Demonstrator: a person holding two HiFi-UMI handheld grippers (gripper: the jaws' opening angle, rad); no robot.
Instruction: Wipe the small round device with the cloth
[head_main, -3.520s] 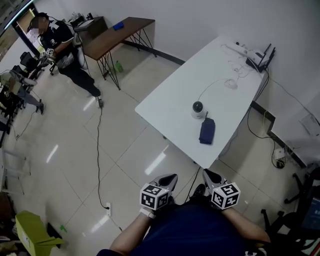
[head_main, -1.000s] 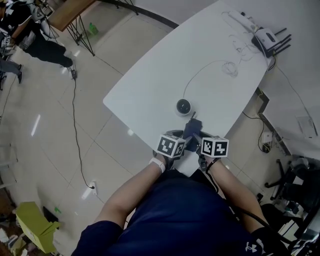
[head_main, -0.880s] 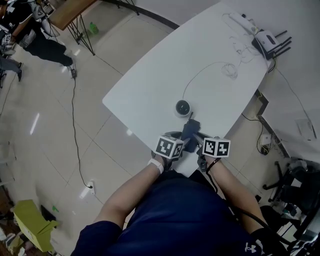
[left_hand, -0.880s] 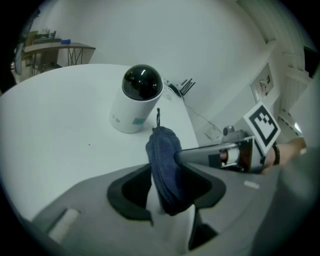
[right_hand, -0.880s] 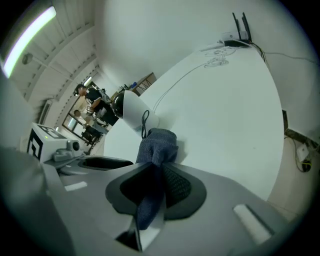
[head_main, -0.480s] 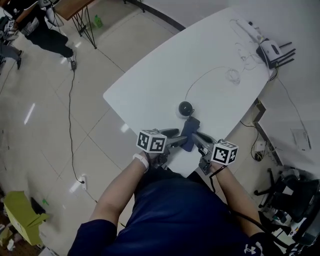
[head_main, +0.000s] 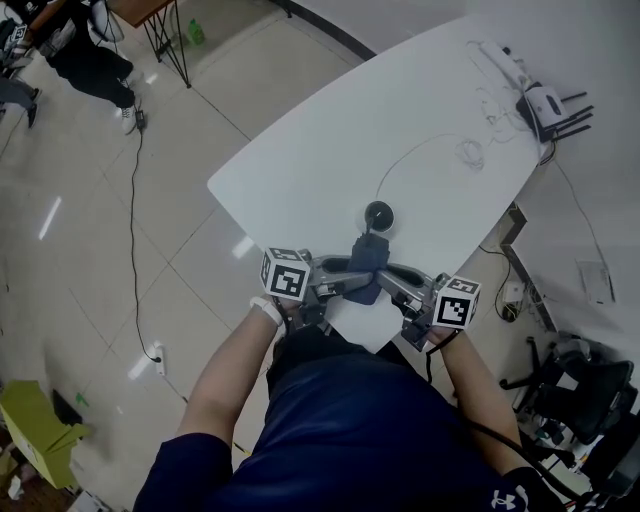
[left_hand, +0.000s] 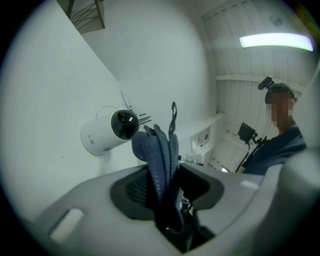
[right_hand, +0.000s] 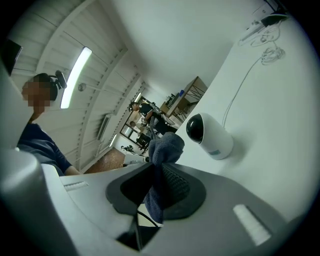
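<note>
A person stands at the near corner of a white surface (head_main: 300, 150), holding a gripper in each hand. The two grippers point toward each other and share one folded dark blue cloth (head_main: 366, 268), lifted off the surface. The left gripper (head_main: 345, 285) is clamped on one side of the cloth. The right gripper (head_main: 388, 273) has just been closing its jaws and now pinches the other side, with the cloth between them.

The small round device (head_main: 378, 215), white with a dark domed face, sits on the surface just beyond the cloth's far end, away from the person. The cloth's long side runs from the person toward the device. The right gripper looks slightly nearer to it, though both are close. The wipe likely means carrying the cloth forward and down onto the device.

The head view shows the layout and the thin cable (head_main: 415, 150) that runs from the device toward the far end. Only the gripper views show the cloth wedged between the pads. From the left gripper the device lies up and to the left of the cloth, from the right gripper up and to the right. In the right gripper view the cloth appears to be short of touching the device.
</note>
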